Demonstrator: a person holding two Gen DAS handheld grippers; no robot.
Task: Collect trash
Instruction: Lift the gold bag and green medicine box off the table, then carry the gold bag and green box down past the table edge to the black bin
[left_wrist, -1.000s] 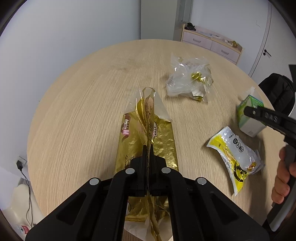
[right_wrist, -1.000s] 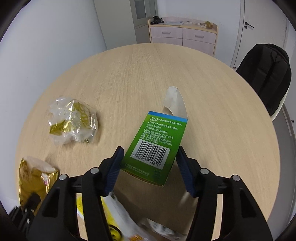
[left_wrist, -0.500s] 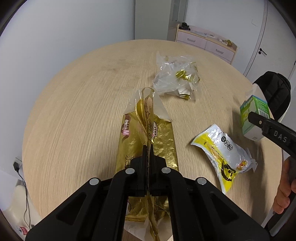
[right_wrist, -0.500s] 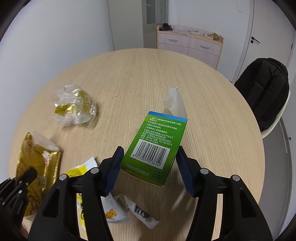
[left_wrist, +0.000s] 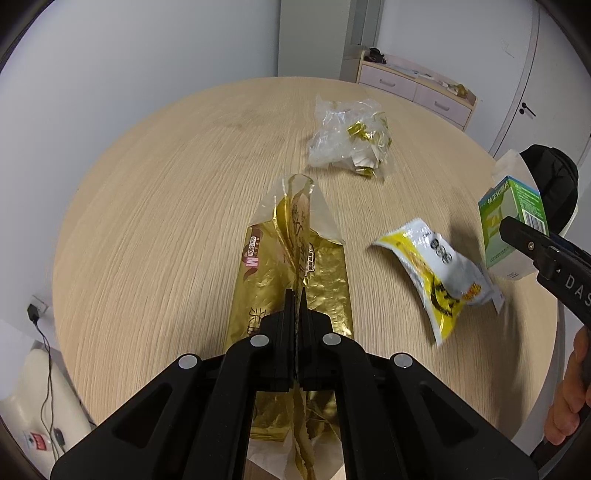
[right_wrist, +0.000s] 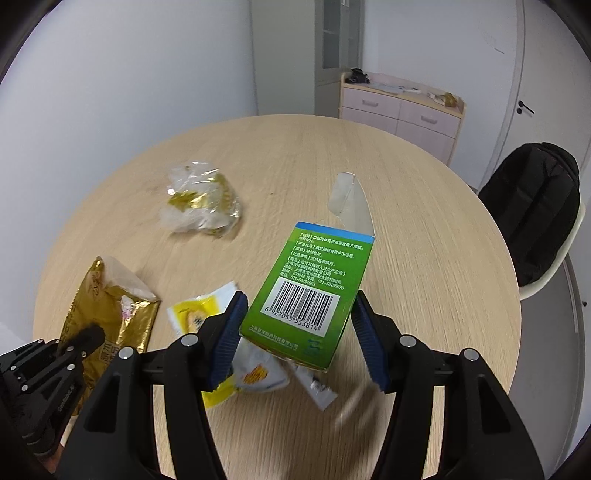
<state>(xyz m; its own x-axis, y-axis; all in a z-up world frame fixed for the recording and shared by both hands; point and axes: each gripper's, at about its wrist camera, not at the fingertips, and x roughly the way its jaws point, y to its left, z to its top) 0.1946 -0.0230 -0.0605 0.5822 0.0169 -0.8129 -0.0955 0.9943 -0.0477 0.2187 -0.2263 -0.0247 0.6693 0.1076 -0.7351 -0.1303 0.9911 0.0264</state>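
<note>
Right wrist view: my right gripper (right_wrist: 295, 325) pinches the green carton (right_wrist: 314, 284), long axis pointing away; my left gripper (left_wrist: 295, 306), pressed shut on the gold wrapper (left_wrist: 295, 266), sits left, yellow sachet (left_wrist: 436, 273) between.

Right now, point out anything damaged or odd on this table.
The green box gripped by the right gripper has its top flap torn open. The gold wrapper pinched in the left gripper is ripped open at its far end. The rest is loose litter.
</note>
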